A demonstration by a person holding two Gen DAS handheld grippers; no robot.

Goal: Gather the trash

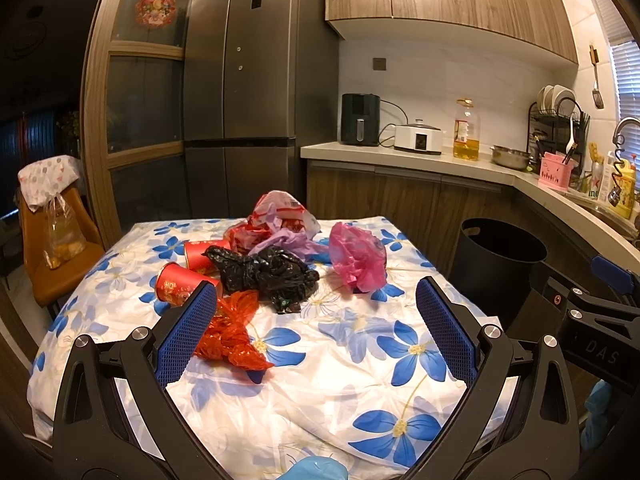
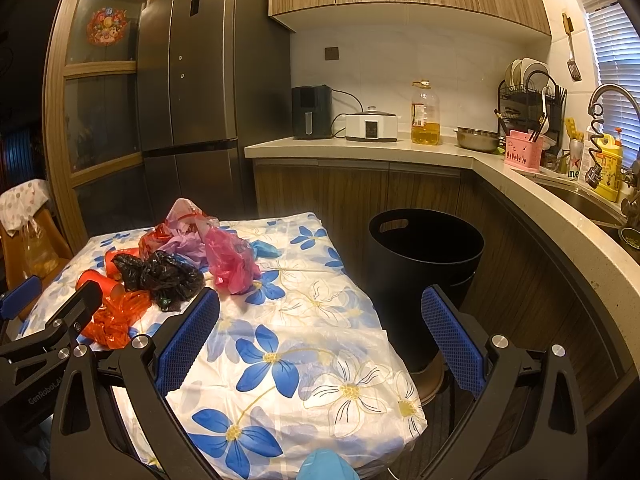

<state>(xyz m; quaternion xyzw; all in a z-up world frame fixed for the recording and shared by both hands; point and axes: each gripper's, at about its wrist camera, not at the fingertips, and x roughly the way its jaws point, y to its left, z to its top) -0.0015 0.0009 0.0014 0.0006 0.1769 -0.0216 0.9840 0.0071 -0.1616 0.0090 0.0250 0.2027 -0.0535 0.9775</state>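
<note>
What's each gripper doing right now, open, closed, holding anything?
Left gripper: open, fingers wide apart, holding nothing.
Right gripper: open, fingers wide apart, holding nothing.

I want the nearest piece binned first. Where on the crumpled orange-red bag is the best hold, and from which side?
Probably grip the orange-red bag at its raised, twisted middle, coming from above and the near side with the open left tongs. It lies flat and scrunched on the table, so the bunched ridge gives the pads most to pinch; the red cup crowds its far-left side.
</note>
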